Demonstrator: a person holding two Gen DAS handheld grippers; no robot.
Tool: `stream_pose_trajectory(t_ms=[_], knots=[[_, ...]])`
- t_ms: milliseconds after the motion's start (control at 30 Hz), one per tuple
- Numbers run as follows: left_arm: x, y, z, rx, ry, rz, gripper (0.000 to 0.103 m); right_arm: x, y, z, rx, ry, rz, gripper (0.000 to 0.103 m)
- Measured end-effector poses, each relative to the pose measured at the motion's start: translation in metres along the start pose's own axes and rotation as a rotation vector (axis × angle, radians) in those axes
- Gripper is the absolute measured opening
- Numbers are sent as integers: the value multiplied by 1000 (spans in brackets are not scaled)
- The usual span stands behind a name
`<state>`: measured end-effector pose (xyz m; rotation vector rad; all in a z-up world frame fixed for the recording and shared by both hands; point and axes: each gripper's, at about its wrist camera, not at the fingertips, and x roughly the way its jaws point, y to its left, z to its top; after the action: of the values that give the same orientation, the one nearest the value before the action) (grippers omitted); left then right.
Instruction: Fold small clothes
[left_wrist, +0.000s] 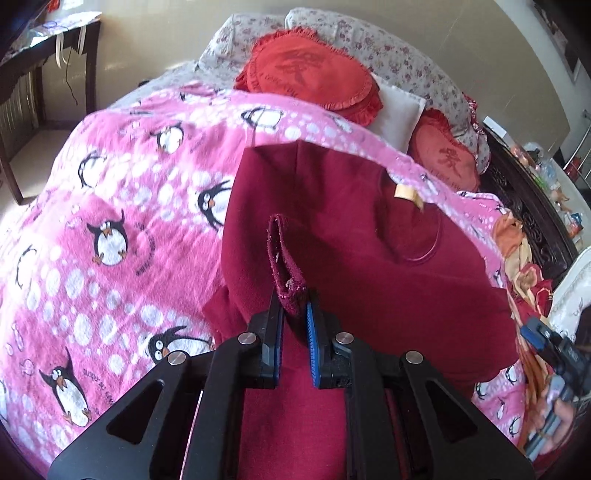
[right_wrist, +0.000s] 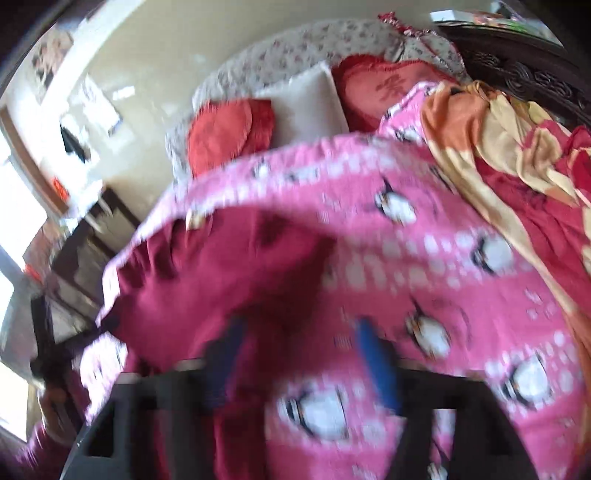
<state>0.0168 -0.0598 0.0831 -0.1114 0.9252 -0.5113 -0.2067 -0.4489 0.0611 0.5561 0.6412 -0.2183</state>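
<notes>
Pinching a raised fold of the dark red fleece garment (left_wrist: 354, 236), left gripper (left_wrist: 295, 314) is clenched on it; garment lies on the pink penguin-print blanket (left_wrist: 110, 192). Right wrist view: blurred; right gripper (right_wrist: 303, 354) jaws apart, nothing between them, over garment edge (right_wrist: 207, 280) and blanket (right_wrist: 424, 258).

Bed covering: pink penguin-print blanket (left_wrist: 122, 206). At the head: two red fringed cushions (left_wrist: 314, 70), one white pillow (left_wrist: 399, 110), floral pillows (left_wrist: 388, 40). Orange-and-red patterned cloth (right_wrist: 517, 147), crumpled beside the blanket. Dark wooden table (left_wrist: 48, 48) near the wall.
</notes>
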Motion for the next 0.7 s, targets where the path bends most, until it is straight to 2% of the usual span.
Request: stream_pose_trajectory(t_ms=[167, 200, 267, 300, 367, 433, 567, 700], knots=[[-5, -10, -1, 57, -30, 27, 11, 51, -4, 26, 102, 67, 97, 69], [-3, -10, 0, 62, -23, 27, 11, 60, -7, 27, 115, 80, 98, 53], [1, -7, -1, 57, -3, 29, 17, 74, -11, 32, 127, 89, 100, 31], [3, -3, -2, 50, 3, 37, 21, 72, -10, 36, 109, 72, 73, 10], [5, 4, -3, 34, 7, 43, 47, 61, -1, 45, 35, 12, 35, 9], [8, 16, -4, -10, 4, 46, 54, 52, 8, 51, -37, -34, -6, 9], [10, 23, -1, -85, 32, 26, 54, 87, 14, 46, -127, 42, -151, 9], [-1, 6, 0, -24, -9, 11, 54, 88, 13, 53, -125, 28, -169, 9]])
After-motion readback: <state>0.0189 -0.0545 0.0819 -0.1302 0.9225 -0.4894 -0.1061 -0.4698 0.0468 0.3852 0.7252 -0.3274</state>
